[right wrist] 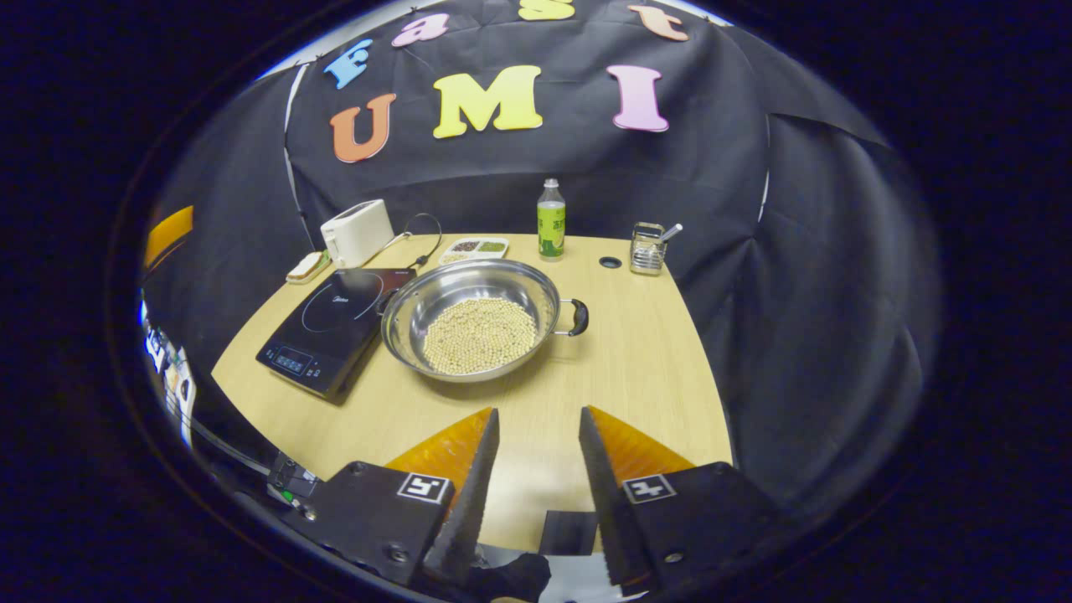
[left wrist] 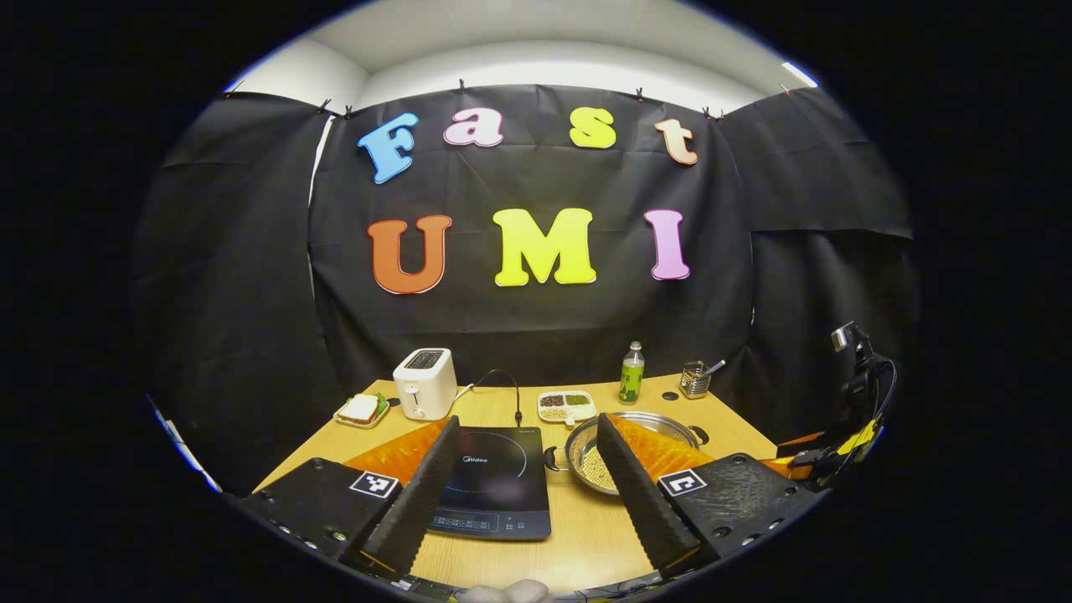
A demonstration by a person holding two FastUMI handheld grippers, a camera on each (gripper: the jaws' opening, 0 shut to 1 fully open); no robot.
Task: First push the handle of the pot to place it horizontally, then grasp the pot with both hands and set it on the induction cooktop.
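Both grippers hang released and empty short of the pot [right wrist: 473, 318], which sits on the desk [right wrist: 645, 368] just right of the induction cooktop [right wrist: 335, 331]; the right gripper [right wrist: 536, 444] faces it head-on, its right handle [right wrist: 576, 316] nearer than to the left gripper [left wrist: 528, 456].

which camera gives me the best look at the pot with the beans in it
The right gripper view: the pot sits whole and unblocked there, its rim, the beans and a side handle plain. In the left gripper view, that gripper's own finger covers part of the pot.
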